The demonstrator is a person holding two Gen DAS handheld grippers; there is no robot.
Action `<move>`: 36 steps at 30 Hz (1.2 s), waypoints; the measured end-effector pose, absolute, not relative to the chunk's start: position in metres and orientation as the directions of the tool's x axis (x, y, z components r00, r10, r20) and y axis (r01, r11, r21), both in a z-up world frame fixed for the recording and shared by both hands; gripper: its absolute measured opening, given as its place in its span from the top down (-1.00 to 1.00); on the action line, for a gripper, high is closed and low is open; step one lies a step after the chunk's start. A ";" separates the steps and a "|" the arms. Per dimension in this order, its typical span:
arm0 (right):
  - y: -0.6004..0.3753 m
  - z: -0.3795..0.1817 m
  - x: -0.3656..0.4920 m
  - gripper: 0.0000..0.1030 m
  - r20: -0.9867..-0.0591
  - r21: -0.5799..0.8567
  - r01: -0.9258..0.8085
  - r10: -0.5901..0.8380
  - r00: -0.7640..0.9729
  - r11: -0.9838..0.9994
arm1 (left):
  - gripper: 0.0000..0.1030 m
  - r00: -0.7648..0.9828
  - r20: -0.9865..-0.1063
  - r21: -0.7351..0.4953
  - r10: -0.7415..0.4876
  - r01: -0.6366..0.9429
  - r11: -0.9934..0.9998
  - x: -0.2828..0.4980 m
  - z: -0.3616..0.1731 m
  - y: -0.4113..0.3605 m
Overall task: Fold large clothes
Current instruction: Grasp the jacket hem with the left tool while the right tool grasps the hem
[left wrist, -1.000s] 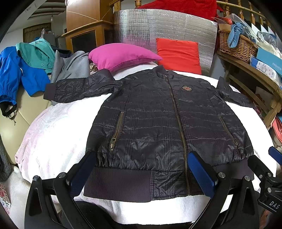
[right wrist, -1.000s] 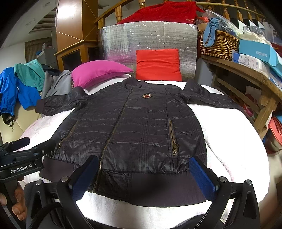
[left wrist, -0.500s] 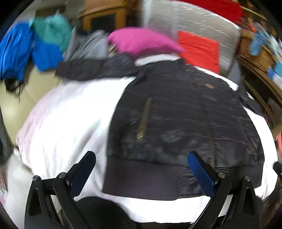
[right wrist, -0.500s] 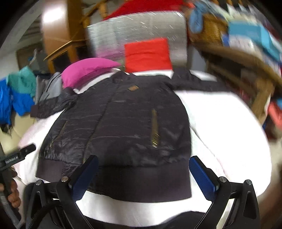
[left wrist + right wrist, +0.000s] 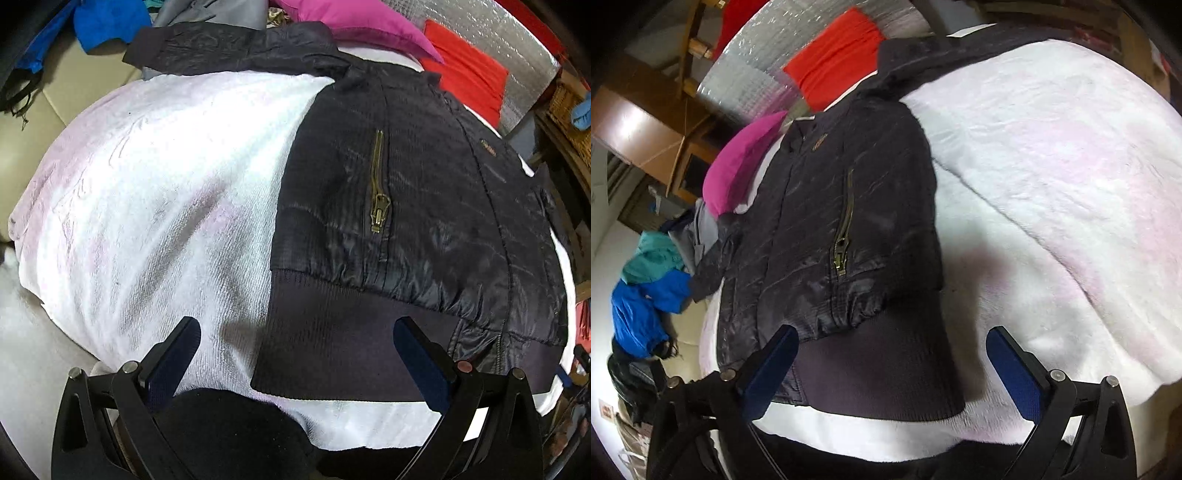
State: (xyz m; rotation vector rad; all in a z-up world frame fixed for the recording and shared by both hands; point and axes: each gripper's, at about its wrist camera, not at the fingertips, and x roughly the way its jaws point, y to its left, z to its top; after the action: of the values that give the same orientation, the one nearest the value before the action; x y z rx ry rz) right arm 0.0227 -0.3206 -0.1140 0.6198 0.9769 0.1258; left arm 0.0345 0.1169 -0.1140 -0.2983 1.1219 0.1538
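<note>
No wording can be read in either wrist view. The only marking is a small orange-brown badge (image 5: pixel 488 147) on the chest of the dark jacket (image 5: pixel 424 206), spread on a white blanket (image 5: pixel 166 177); its lettering is too small and blurred to make out. The same badge (image 5: pixel 819 142) appears in the right wrist view, equally unreadable.

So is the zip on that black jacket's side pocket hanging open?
No, the brass pocket zip on the black jacket is closed.
</note>
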 end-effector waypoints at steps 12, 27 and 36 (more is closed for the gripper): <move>-0.313 -0.122 0.038 0.02 -0.775 0.498 0.178 0.343 0.531 0.849 | -0.19 0.386 -0.922 -0.115 -0.017 -0.233 0.966 0.047 -0.128 0.093; -0.297 -0.097 0.024 0.82 -0.777 0.490 0.100 0.382 0.500 0.866 | 0.85 0.451 -0.892 -0.100 -0.011 -0.174 0.980 0.014 -0.106 0.103; -0.288 -0.116 -0.023 0.76 -0.808 0.488 0.095 0.408 0.425 0.868 | 0.84 0.457 -0.890 -0.085 -0.007 -0.149 0.985 -0.040 -0.100 0.107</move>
State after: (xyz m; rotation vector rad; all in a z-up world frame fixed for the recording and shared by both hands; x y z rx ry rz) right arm -0.0233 -0.2882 -0.1158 0.5097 1.1273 0.2066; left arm -0.0401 0.1074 -0.1004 -0.1584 1.0942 0.0877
